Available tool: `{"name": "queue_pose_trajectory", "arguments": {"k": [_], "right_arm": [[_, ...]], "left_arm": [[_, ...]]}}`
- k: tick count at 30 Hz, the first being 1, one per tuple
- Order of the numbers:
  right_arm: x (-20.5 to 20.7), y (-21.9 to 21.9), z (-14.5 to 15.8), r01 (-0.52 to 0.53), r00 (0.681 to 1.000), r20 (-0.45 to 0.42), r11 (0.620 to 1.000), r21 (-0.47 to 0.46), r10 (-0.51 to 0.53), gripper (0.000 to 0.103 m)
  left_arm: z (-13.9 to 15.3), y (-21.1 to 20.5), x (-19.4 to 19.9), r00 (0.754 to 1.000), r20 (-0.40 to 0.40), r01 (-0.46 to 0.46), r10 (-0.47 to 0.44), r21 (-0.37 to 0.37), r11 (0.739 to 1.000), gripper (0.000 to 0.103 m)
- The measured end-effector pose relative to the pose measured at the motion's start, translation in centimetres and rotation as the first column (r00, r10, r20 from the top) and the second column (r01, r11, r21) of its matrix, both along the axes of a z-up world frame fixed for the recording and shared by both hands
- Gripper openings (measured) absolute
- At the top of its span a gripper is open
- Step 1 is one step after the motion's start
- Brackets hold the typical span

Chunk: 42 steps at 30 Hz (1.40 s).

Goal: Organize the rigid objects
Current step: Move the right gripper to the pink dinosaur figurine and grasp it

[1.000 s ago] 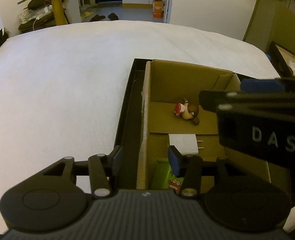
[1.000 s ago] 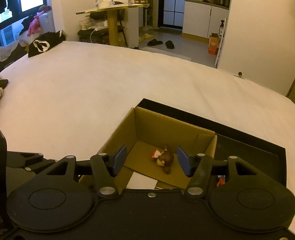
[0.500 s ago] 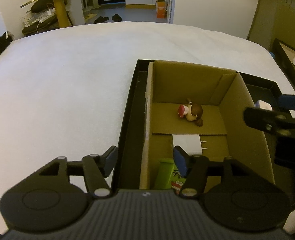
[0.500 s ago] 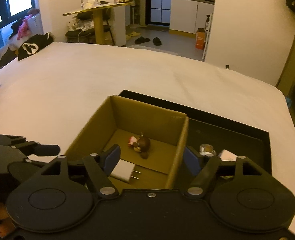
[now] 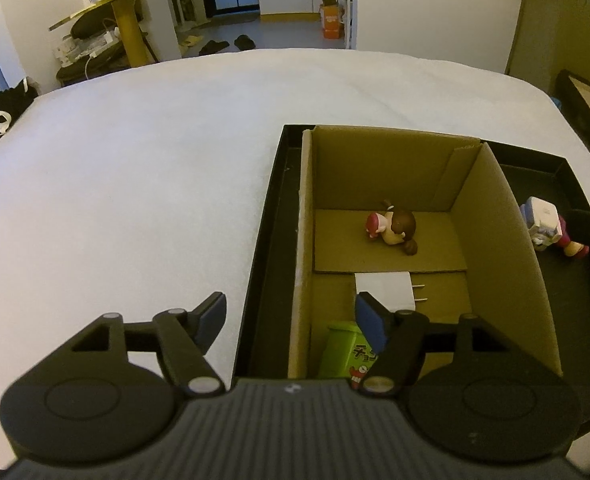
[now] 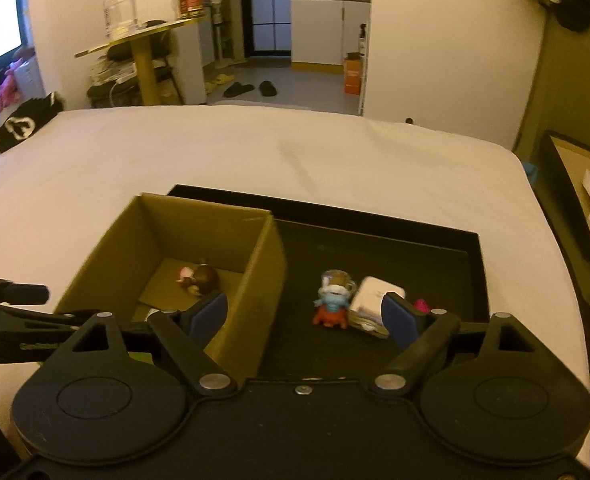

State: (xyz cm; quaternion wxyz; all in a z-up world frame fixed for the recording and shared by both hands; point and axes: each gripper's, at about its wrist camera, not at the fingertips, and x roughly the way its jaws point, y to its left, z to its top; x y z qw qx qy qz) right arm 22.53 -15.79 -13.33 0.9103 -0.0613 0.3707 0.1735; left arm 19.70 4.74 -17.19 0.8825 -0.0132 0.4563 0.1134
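Figurine (image 6: 332,300) beside charger (image 6: 375,298), maybe touching, cardboard box (image 6: 271,280) left

Your left gripper (image 5: 291,318) and right gripper (image 6: 306,317) are matte black plastic. Each has two angled fingers (image 5: 211,316) with blue pads, silver screws at the finger pivots behind them, and round discs further back.

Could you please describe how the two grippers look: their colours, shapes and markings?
Both the left gripper and the right gripper are black plastic, with two round discs, silver rivets and blue-padded fingers. The left body is ribbed grey.
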Motion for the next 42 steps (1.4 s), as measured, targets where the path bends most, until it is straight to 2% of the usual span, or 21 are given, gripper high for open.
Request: {"name": "queue_pose_trajectory", "arguments": {"k": [19,24,33,42], "right_arm": [[1.7,-5.3,-4.7,0.095,0.995,-0.018,0.994,0.059,-0.095,0.084],[2.3,-6.6,-6.2,0.168,0.986,0.002,0.985,0.032,-0.168,0.083],[4.2,-8.7,-8.3,0.234,0.972,0.001,0.972,-0.008,-0.234,0.071],[5.4,-8.4,-9.9,0.24,0.969,-0.055,0.971,0.013,-0.239,0.079]], "left_arm": [[-0.6,-1.4,0.8,1.0,-0.019,-0.018,0.021,0.122,0.992,0.07],[-0.6,-1.9,1.2,1.0,-0.025,-0.014,0.018,0.143,0.99,0.07],[-0.9,-2.7,1.9,0.999,-0.041,-0.005,0.012,0.17,0.985,0.07],[-1.2,-3.1,2.4,0.998,-0.055,-0.008,0.018,0.185,0.983,0.07]]}}
